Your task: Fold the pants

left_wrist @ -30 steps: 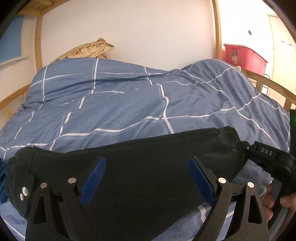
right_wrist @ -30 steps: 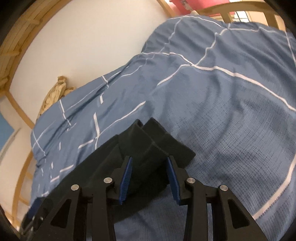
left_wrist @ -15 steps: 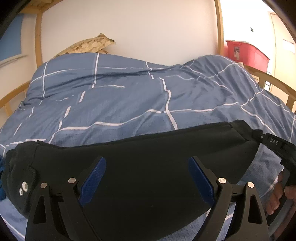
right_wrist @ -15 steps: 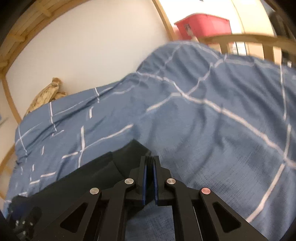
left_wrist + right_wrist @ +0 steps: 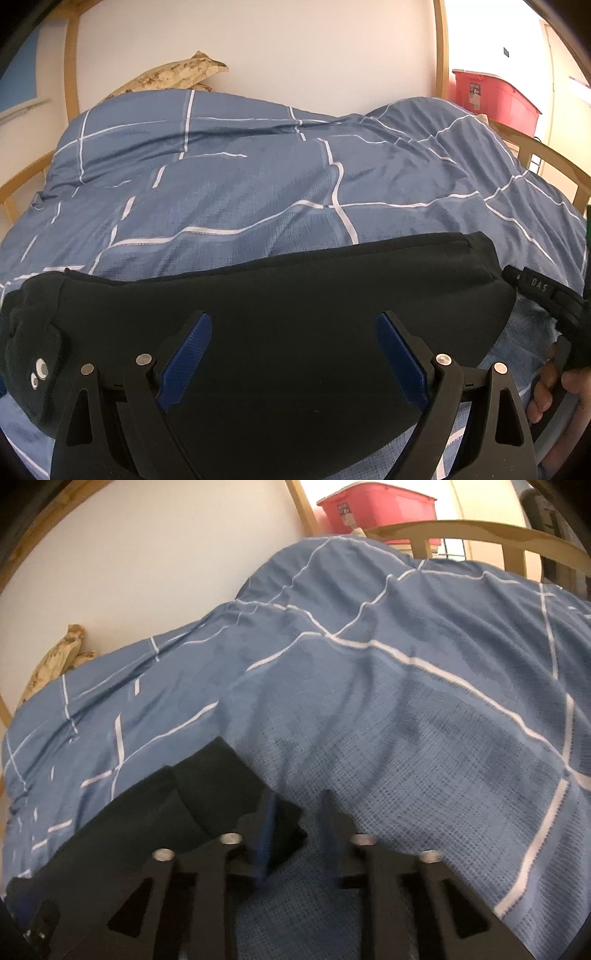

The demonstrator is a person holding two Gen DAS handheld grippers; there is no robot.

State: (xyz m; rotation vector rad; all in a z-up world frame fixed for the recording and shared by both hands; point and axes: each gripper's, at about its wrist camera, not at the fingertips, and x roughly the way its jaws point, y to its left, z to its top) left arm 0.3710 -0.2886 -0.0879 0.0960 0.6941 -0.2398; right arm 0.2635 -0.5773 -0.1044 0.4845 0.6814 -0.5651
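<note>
Now the black pants [image 5: 288,306] lie in a long folded band across the blue checked duvet [image 5: 258,184] of the bed. Beyond them, the left tool [image 5: 291,354] hovers with jaws wide apart, holding nothing. At their right end, the right tool [image 5: 295,827] has just been opening, releasing the corner, which lies between its jaws. Judging by this, the next fold needs a fresh grip at one end. Farther back, past the pants, stand a white wall, a wooden bed frame [image 5: 439,48] and a red bin [image 5: 491,96].

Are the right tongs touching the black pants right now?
Cannot tell. In the right wrist view the right tongs, just opening, stand parted around the corner of the black pants; blur hides whether the left pad still touches the cloth.
</note>
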